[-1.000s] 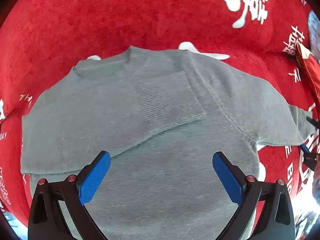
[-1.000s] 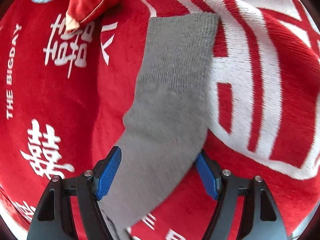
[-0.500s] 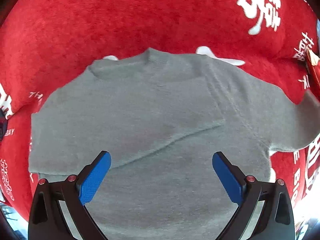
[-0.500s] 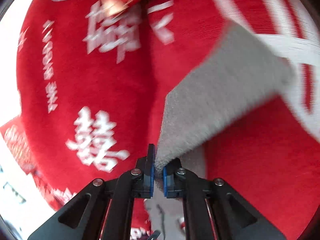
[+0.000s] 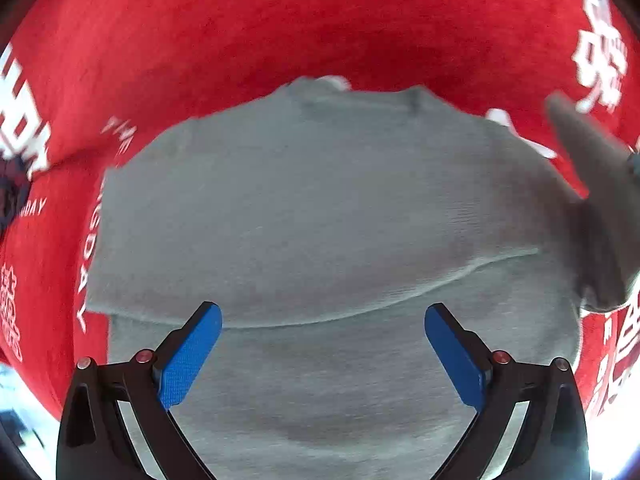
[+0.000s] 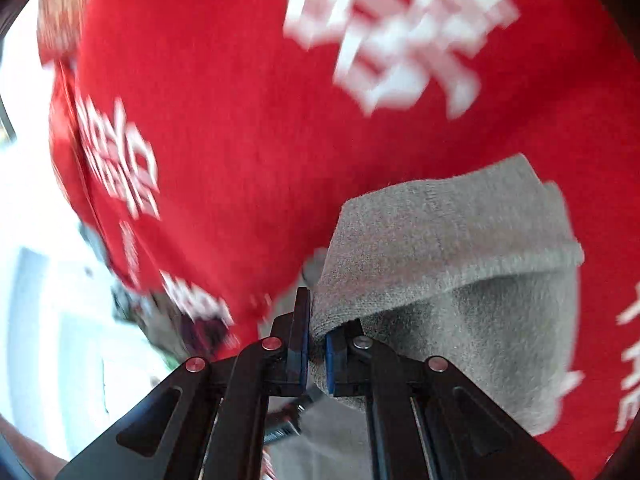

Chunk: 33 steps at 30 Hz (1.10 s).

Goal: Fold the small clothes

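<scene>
Nearest the left wrist view, the left hand-held gripper (image 5: 322, 346) hangs spread wide over the lower body of the grey sweater (image 5: 320, 216), its blue pads (image 5: 191, 354) holding nothing. The sweater lies flat on a red blanket (image 5: 280, 28) printed with white characters; what is under the blanket cannot be told. One sleeve is already folded across the chest, its lower edge running as a curved line just beyond the pads. Farther off sits the neckline, and toward the right edge of the blanket the other sleeve (image 5: 600, 184) stands lifted off the cloth. In the right wrist view, the right hand-held gripper (image 6: 316, 344) is pressed together on the edge of that sleeve (image 6: 448, 240), which curls over itself above the blanket; the frame is blurred. The step in hand looks to be the second sleeve fold. Next, the sleeve likely needs carrying inward over the chest and laying flat before the pinch opens.
</scene>
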Tool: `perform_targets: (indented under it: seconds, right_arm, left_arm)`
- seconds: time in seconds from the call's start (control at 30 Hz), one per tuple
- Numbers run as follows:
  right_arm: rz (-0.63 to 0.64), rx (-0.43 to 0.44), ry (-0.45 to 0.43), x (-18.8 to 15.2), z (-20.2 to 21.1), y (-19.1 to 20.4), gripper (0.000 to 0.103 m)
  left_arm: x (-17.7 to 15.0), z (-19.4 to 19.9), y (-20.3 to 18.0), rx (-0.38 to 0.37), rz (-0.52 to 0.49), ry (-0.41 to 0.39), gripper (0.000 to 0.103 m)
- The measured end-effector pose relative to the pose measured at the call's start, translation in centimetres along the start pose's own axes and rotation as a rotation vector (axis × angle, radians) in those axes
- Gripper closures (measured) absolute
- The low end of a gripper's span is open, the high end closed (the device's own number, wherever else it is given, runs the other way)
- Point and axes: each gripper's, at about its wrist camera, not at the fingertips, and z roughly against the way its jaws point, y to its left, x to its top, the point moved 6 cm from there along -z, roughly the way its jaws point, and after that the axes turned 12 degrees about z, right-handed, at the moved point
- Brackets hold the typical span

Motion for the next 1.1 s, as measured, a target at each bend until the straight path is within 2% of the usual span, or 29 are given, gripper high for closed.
perform_targets:
  seconds: [0.1,0.13,0.2,0.23,0.27,0.33,0.37,0.43,0.5,0.53,0.57,0.6,0.7,0.8,0.83,0.9,0.93,0.97,1.0,1.03,1.1]
  right_arm:
    - [0.005,-0.051,0.124,-2.6,-5.2,0.9,0.096]
    - [-0.01,-0.091,0.179,-3.8,-7.1,0.6,0.092]
    - [-0.048,-0.168,0.249,-5.6,-9.2,-0.4,0.092]
    - [-0.072,-0.196,0.274,-6.3,-9.7,-0.9,0.086]
    - [-0.1,-0.211,0.282,-6.8,-9.9,-1.4,0.073]
    - [-0.188,-0.187,0.221,-7.3,-9.0,-2.2,0.065]
    - [-0.217,-0.184,0.175,-7.4,-8.1,-2.6,0.065]
    - [-0.278,-0.198,0.064,-6.6,-6.3,-3.4,0.065]
    - [-0.335,-0.212,0.008,-5.4,-5.8,-4.2,0.065]
    - [-0.351,-0.214,-0.002,-4.8,-6.2,-4.3,0.071]
    - [-0.348,-0.212,-0.003,-4.1,-6.4,-4.3,0.085]
    - [-0.323,-0.205,0.004,-3.4,-7.0,-3.7,0.089]
    - [-0.194,-0.131,0.038,-1.6,-9.8,-0.2,0.092]
    - [-0.067,-0.049,0.136,-1.9,-13.5,3.8,0.092]
    - [-0.03,-0.048,0.182,-2.6,-14.7,4.9,0.091]
    - [0.03,-0.084,0.281,-4.1,-16.8,5.9,0.086]
    - [0.048,-0.124,0.336,-5.0,-17.8,5.9,0.071]
    - [0.051,-0.145,0.367,-5.7,-18.1,5.7,0.046]
    - [0.039,-0.159,0.383,-6.3,-18.1,5.5,0.036]
    - [0.024,-0.146,0.371,-6.6,-17.7,5.2,0.032]
    - [-0.018,-0.124,0.339,-6.8,-16.3,4.8,0.032]
  left_arm:
    - [0.3,-0.2,2.0,0.012,0.033,-0.008,0.001]
    - [0.4,-0.2,2.5,0.015,0.038,-0.01,0.001]
    - [0.5,-0.5,3.7,0.023,0.048,-0.004,0.001]
    - [0.5,-0.7,4.2,0.023,0.054,0.007,0.001]
    - [0.4,-0.8,4.6,0.021,0.059,0.012,0.001]
    - [0.7,-0.6,5.6,-0.006,0.077,0.005,0.001]
    - [0.9,-0.4,5.9,-0.025,0.083,-0.003,0.001]
    - [1.2,0.0,6.3,-0.065,0.091,-0.016,0.001]
    - [1.7,0.4,6.6,-0.118,0.095,-0.016,0.001]
    - [1.9,0.4,6.6,-0.143,0.094,-0.006,0.001]
    - [2.1,0.4,6.5,-0.189,0.093,0.014,0.001]
    - [2.3,0.4,6.6,-0.219,0.095,0.023,0.001]
    - [3.0,0.4,6.7,-0.334,0.114,0.05,0.001]
    - [3.3,0.0,6.7,-0.412,0.134,0.08,0.001]
    - [3.1,-0.1,6.2,-0.421,0.14,0.089,0.001]
    - [3.2,-0.8,6.2,-0.443,0.157,0.116,0.001]
    - [3.2,-1.1,6.3,-0.447,0.166,0.128,0.001]
    - [3.1,-1.6,6.3,-0.452,0.177,0.146,0.001]
    - [3.1,-1.9,6.2,-0.453,0.182,0.157,0.001]
    - [3.0,-2.1,6.0,-0.453,0.184,0.164,0.001]
    - [3.1,-2.4,5.4,-0.456,0.175,0.167,0.001]
